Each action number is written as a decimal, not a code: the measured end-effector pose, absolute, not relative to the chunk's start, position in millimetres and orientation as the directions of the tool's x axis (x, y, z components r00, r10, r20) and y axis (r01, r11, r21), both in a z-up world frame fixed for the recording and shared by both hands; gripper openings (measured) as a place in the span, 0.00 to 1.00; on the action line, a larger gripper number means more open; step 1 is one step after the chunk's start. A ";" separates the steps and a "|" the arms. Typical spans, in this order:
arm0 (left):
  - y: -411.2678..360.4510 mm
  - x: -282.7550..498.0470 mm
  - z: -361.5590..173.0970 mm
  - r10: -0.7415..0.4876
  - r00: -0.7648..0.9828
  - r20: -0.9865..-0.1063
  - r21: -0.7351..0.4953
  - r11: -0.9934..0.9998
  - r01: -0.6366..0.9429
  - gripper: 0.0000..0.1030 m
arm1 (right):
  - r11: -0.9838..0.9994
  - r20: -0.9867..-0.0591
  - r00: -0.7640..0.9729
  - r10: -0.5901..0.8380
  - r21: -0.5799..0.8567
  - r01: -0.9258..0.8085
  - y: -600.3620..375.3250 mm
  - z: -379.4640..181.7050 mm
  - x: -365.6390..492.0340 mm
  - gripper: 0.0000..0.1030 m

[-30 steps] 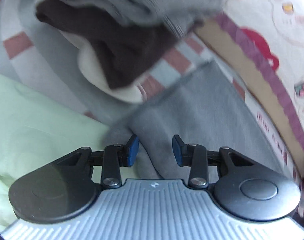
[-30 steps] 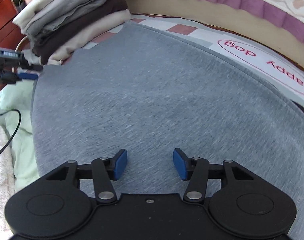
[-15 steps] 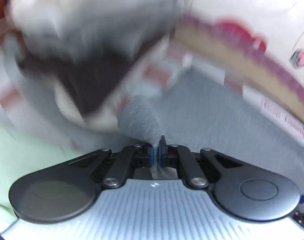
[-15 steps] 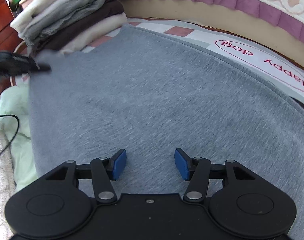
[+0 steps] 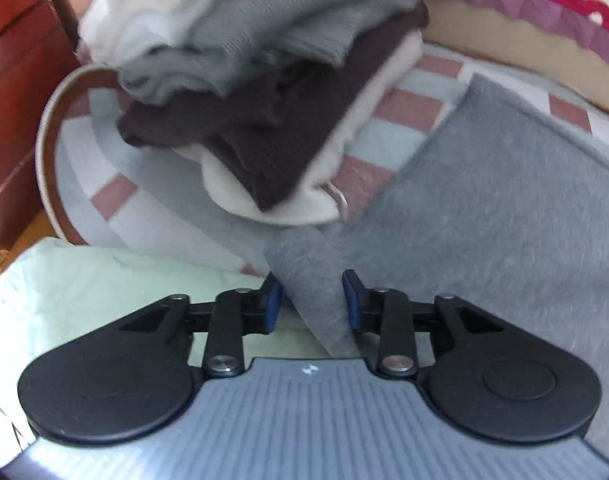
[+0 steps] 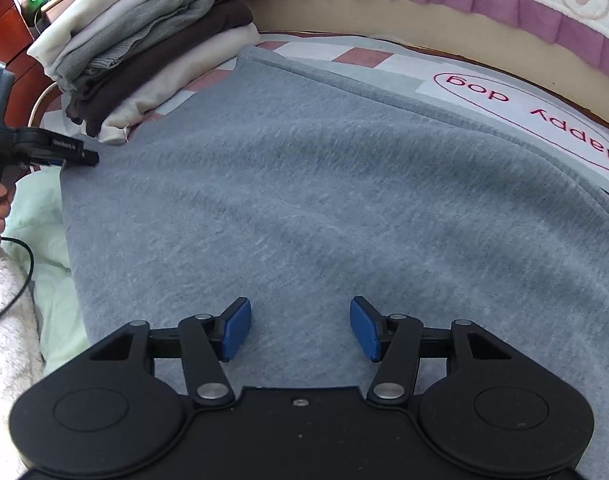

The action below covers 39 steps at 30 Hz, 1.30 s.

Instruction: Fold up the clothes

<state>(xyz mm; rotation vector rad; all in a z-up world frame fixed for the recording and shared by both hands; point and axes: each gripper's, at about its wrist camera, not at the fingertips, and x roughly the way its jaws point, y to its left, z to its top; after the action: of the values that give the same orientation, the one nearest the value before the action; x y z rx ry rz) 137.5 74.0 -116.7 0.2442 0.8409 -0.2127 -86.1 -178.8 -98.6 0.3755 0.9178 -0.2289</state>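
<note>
Beside stack of folded clothes (image 6: 144,52), grey garment (image 6: 324,200) lies spread flat on bed (image 6: 384,58). Left gripper (image 5: 311,300) spread, garment's raised corner fold between fingers, not pinched. Right gripper (image 6: 300,328) spread, hovering over garment's near edge.

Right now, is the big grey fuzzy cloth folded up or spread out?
Mostly spread out. The grey fleece cloth lies flat across the bed, with only one corner bunched between the open left gripper.
</note>
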 end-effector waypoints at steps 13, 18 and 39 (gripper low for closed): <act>-66.2 109.5 -109.1 -0.552 0.370 -0.747 -0.060 0.610 0.790 0.55 | 0.805 -0.759 0.618 -0.203 0.230 0.547 -286.3 -107.2 -53.4 0.61; -150.0 115.7 -156.2 -0.429 0.394 -0.813 0.141 0.512 0.848 0.57 | 0.779 -0.757 0.613 -0.227 0.237 0.580 -302.3 -101.0 -68.7 0.61; -258.8 3.2 -110.7 -0.597 0.355 -0.719 0.099 0.417 0.903 0.51 | 0.136 -0.724 0.319 -0.611 0.302 0.944 -288.9 -13.9 -513.0 0.63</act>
<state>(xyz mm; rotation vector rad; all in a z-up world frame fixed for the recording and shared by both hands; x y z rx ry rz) 3.2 -258.8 -110.7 0.5395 0.6605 -1.0322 -513.0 -288.9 -13.9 0.8295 0.4894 -1.1930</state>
